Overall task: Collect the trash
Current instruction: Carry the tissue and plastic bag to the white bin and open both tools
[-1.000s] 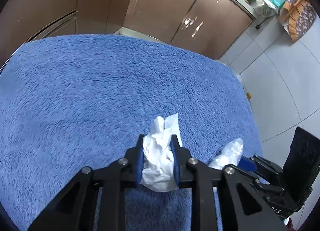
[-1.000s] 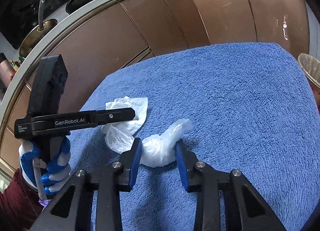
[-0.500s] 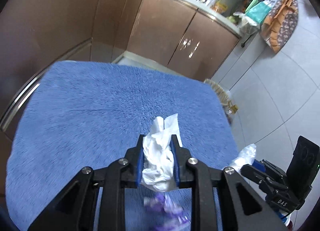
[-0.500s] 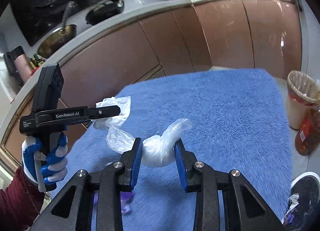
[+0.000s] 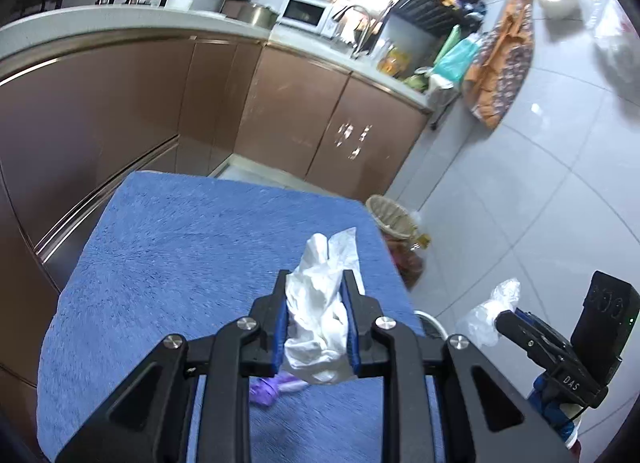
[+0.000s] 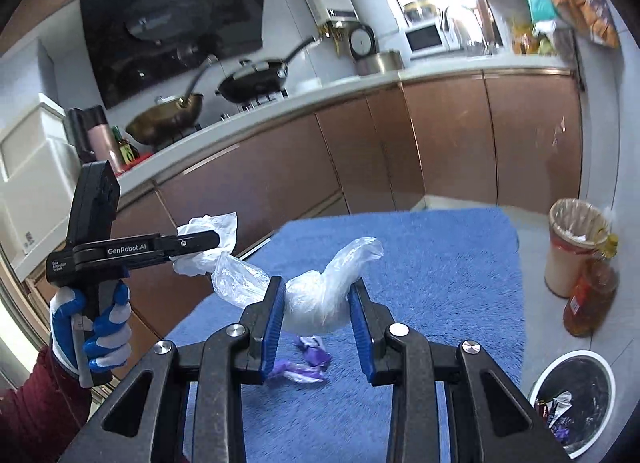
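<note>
Both hand-held grippers lifted higher off table [image 5: 168,247]. Left hand-held gripper [image 5: 316,323] clamped on tissue [image 5: 320,303], right hand-held gripper [image 6: 316,303] clamped on plastic bag [image 6: 320,295]. Black bin [image 6: 576,395] low, right of right hand-held gripper, nearer it.

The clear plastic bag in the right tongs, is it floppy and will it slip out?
The clear plastic bag is probably floppy: its loose ends bulge and droop past both sides of the right tongs. It looks very light, being thin, see-through film. It may be slippery, since the film is glossy, but the tongs squeeze its bunched middle, so it likely stays put.
</note>
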Tool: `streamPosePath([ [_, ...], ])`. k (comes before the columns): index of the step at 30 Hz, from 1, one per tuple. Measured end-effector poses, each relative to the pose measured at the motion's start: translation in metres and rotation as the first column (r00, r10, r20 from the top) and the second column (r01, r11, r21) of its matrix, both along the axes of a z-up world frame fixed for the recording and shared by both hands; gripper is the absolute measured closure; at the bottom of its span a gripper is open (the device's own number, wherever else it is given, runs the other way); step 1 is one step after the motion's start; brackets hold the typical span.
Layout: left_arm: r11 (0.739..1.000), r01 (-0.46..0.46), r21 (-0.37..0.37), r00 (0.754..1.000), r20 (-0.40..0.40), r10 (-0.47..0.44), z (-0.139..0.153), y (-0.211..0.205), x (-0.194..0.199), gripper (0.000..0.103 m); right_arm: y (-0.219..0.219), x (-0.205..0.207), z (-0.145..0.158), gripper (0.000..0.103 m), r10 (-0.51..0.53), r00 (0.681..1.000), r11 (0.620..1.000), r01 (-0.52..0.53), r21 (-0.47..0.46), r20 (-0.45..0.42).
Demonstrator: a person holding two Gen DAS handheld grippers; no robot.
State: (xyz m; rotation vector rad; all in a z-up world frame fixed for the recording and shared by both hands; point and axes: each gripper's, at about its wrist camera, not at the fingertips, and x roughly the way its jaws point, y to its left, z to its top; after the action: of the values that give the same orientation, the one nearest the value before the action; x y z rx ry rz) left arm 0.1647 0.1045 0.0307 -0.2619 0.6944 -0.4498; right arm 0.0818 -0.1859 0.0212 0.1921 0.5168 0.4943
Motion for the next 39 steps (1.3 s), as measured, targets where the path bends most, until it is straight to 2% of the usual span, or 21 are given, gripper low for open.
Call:
streamPosePath([
  [11,0.995,0.049,-0.087,0.996,0.084,-0.042,0.031,-0.033,-0.073,0.081,-0.034,-0.081,0.024,0.073,-0.063,0.991,0.994,0.052,0.092,0.116],
  [18,0.994,0.085,-0.074,0.986,0.149,-0.074,0.049,-0.066,-0.114,0.081,-0.067,-0.128,0.036,0.073,-0.136,0.973,0.986,0.115,0.119,0.186],
  [24,0.988,0.133,-0.084,0.980,0.161,-0.118,0.054,-0.082,-0.128,0.081,-0.097,-0.154,0.044,0.073,-0.212,0.948,0.974,0.184,0.134,0.237],
  [29,0.986,0.146,-0.075,0.982,0.133,-0.135,0.039,-0.092,-0.120,0.081,-0.115,-0.151,0.031,0.073,-0.260,0.941,0.962,0.234,0.141,0.215],
  [39,0.983,0.182,-0.023,0.983,-0.017,-0.183,-0.028,-0.134,-0.068,0.081,-0.144,-0.117,-0.020,0.073,-0.341,0.936,0.938,0.332,0.105,0.086],
])
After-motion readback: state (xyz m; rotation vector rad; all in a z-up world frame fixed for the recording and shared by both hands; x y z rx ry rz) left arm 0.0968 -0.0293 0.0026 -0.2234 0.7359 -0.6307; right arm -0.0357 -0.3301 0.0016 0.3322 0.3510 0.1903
